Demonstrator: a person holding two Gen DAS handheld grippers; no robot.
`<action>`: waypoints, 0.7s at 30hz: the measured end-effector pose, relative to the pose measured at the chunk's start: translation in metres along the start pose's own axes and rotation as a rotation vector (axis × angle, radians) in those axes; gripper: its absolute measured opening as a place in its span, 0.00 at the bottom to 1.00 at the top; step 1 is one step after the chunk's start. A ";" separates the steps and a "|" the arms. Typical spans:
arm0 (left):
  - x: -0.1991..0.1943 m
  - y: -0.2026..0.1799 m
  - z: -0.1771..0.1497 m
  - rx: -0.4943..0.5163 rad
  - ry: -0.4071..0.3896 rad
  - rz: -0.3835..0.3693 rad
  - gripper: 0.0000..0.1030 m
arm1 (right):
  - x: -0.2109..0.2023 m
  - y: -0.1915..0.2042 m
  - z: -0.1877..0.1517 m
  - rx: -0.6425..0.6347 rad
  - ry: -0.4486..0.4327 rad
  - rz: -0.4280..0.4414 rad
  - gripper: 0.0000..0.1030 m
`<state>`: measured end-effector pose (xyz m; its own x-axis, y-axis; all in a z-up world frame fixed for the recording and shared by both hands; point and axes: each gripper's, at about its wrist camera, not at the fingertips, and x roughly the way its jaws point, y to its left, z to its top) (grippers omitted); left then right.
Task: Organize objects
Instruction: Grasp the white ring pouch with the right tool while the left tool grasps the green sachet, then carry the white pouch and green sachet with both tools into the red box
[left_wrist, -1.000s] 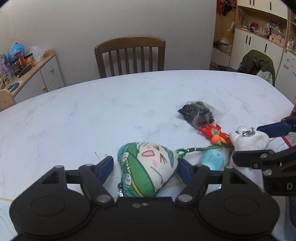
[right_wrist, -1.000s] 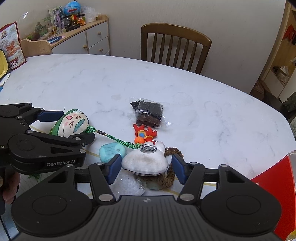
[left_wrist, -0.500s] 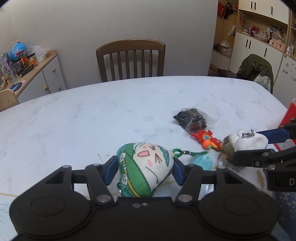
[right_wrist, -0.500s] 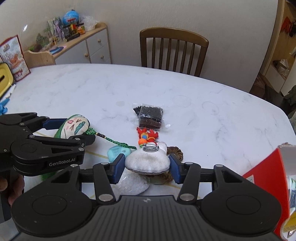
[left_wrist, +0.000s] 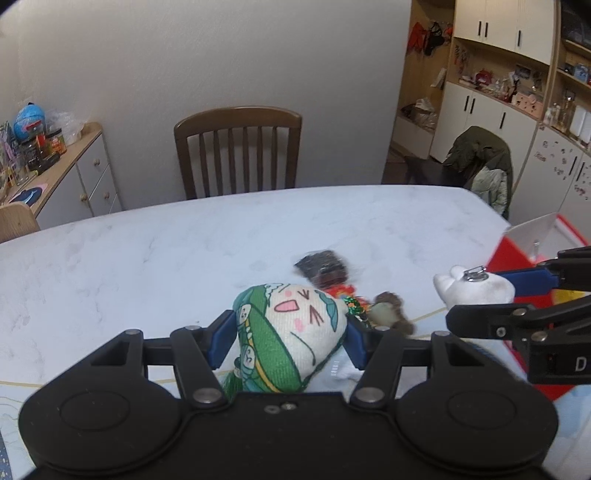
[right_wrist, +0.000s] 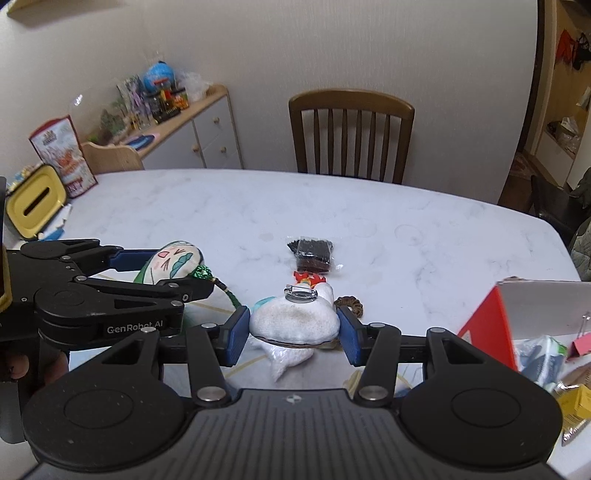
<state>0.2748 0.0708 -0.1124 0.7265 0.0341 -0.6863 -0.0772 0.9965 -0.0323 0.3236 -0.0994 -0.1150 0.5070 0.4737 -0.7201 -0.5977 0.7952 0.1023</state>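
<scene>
Green-white plush (left_wrist: 291, 328) clamped in left tongs (left_wrist: 290, 341) | white plush (right_wrist: 293, 321) clamped in right tongs (right_wrist: 293, 332)

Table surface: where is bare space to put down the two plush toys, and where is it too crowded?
The marble table is bare between the dark packet and the wooden chair, also far left in the left wrist view. It is crowded near the grippers, around the red figure, brown cord and red box.

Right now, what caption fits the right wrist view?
Right tool grips a white plush above the table; left tool holds a green pouch.
</scene>
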 end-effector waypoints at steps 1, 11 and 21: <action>-0.005 -0.003 0.000 0.003 -0.003 -0.004 0.57 | -0.006 -0.001 0.000 0.003 -0.004 0.005 0.49; -0.050 -0.039 0.012 0.030 -0.028 -0.056 0.57 | -0.065 -0.018 -0.013 0.013 -0.034 0.018 0.49; -0.078 -0.092 0.015 0.042 -0.018 -0.100 0.57 | -0.115 -0.059 -0.032 0.044 -0.064 0.038 0.49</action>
<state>0.2349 -0.0226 -0.0450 0.7410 -0.0648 -0.6683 0.0245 0.9973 -0.0695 0.2806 -0.2133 -0.0606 0.5246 0.5257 -0.6696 -0.5896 0.7917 0.1597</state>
